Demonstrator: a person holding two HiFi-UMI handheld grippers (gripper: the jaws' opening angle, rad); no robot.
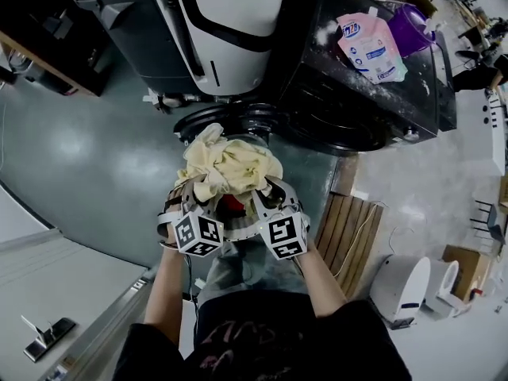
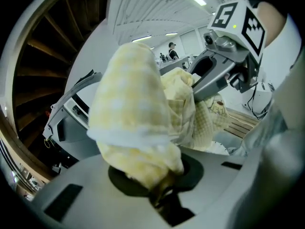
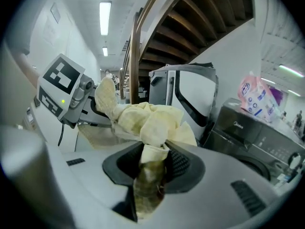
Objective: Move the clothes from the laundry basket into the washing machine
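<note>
Left gripper [image 2: 160, 193] and right gripper [image 3: 148, 175] jaws each clamp a fold of the bunched yellow cloth [image 1: 226, 169].

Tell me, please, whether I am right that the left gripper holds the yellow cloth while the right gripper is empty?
Not quite: the right gripper is not empty. The right gripper view shows its fingers shut on the same yellow cloth. The left gripper does hold it, as you said.
</note>
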